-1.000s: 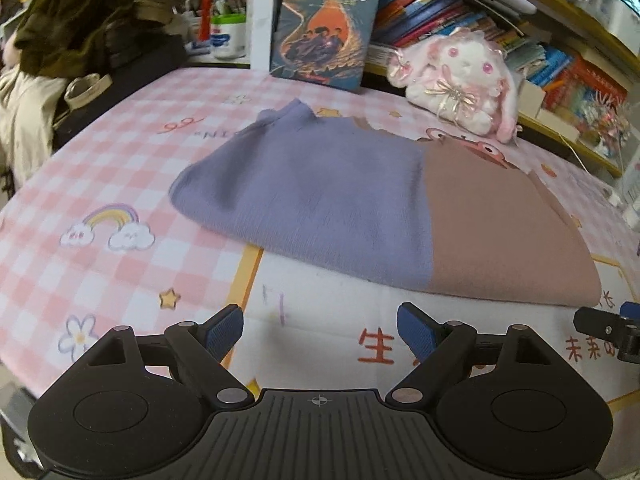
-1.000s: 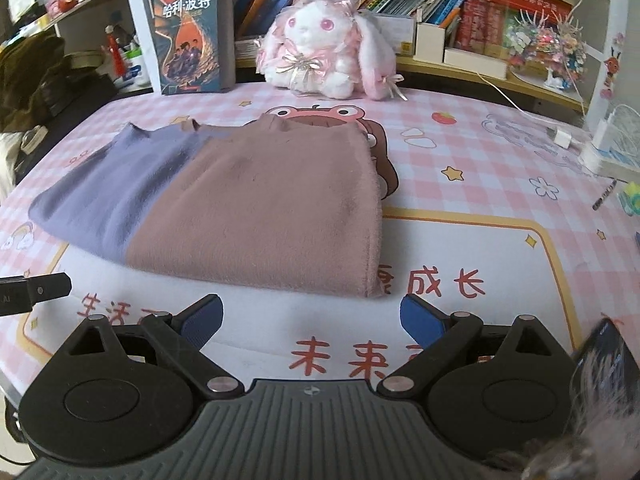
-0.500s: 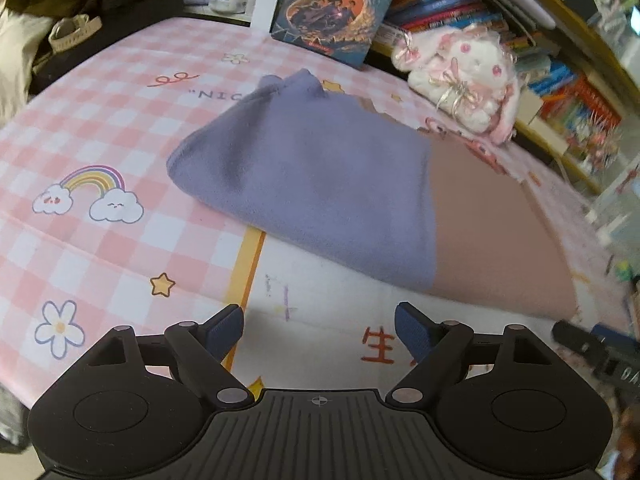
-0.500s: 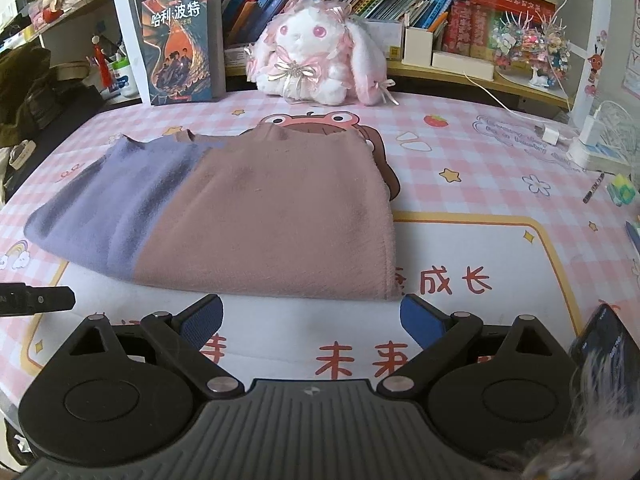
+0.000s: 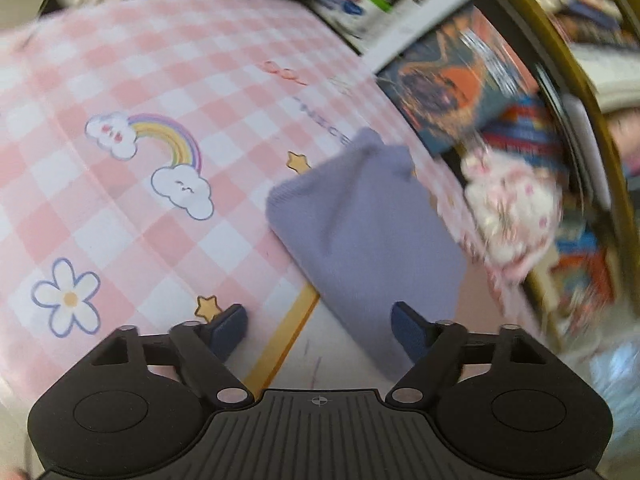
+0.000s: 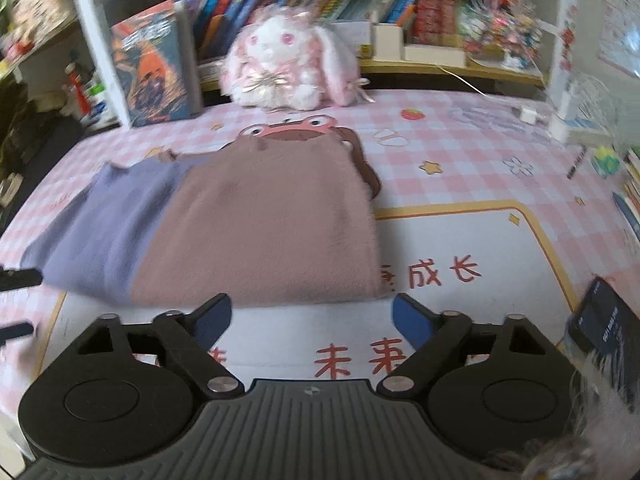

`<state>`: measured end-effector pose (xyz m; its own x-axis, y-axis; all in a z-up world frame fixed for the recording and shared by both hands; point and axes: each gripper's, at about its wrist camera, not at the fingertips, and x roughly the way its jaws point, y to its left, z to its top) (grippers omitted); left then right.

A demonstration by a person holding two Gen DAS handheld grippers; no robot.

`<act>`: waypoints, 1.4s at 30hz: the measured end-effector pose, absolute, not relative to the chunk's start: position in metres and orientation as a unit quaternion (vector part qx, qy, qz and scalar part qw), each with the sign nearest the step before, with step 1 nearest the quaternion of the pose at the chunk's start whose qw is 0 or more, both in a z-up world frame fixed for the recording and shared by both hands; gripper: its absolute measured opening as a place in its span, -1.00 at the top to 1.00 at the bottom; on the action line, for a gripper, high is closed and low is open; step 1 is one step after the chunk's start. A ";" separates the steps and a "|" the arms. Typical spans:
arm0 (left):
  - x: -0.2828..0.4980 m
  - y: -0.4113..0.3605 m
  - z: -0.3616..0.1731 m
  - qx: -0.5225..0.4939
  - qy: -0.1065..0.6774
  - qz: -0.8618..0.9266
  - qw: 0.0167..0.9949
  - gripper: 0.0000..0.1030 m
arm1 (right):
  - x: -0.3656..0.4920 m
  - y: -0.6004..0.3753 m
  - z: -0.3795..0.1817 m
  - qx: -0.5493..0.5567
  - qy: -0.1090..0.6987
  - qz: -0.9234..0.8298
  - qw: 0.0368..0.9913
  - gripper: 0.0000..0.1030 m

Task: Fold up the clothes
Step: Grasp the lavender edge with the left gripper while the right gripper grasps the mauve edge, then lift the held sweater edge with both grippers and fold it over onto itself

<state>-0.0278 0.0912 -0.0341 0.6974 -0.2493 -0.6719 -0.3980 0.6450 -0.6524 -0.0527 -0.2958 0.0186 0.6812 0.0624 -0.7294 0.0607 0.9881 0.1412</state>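
A folded sweater lies flat on the pink checked table cover. Its left part is lavender [image 6: 104, 232] and its right part is dusty pink [image 6: 264, 224]. In the left wrist view only the lavender end [image 5: 368, 240] shows clearly, tilted and blurred. My left gripper [image 5: 319, 326] is open and empty, at the lavender end's near corner. My right gripper [image 6: 312, 316] is open and empty, just in front of the pink part's near edge. The left gripper's dark fingertips [image 6: 20, 278] show at the left edge of the right wrist view.
A plush bunny [image 6: 288, 68] and a standing book [image 6: 154, 76] are at the table's back, before a packed bookshelf [image 6: 400, 8]. A phone [image 6: 604, 340] lies at the right front. A charger and cable [image 6: 528, 114] lie at the back right.
My left gripper has swung left and rolled, so its view is tilted and blurred, nearer the lavender end. My right gripper has moved closer to the sweater's near edge.
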 end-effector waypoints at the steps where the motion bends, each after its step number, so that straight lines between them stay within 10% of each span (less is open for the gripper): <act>1: -0.025 0.095 -0.036 -0.432 0.381 0.050 0.816 -0.23 | -0.051 -0.300 0.019 0.087 0.399 -0.007 0.913 -0.43; 6: -0.012 0.111 -0.046 -0.483 0.362 0.065 0.795 0.02 | -0.029 -0.326 0.016 0.123 0.407 -0.051 0.904 0.25; 14: 0.005 0.110 -0.054 -0.515 0.359 0.068 0.775 0.56 | -0.004 -0.338 -0.004 0.145 0.446 -0.040 0.882 0.69; 19: 0.002 0.087 -0.021 -0.402 0.321 0.011 0.857 0.83 | -0.001 -0.330 -0.007 0.124 0.453 -0.034 0.882 0.71; 31: 0.023 0.098 -0.054 -0.451 0.363 0.034 0.815 0.41 | 0.002 -0.327 -0.010 0.117 0.456 -0.032 0.882 0.72; 42: 0.022 0.125 -0.059 -0.449 0.333 0.048 0.828 0.84 | 0.003 -0.320 -0.004 0.133 0.466 0.011 0.875 0.72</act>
<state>0.0217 0.1252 -0.0587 0.7740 -0.2202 -0.5937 -0.3780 0.5915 -0.7122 0.0028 -0.3196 -0.0039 0.5659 0.1442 -0.8118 0.1042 0.9642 0.2439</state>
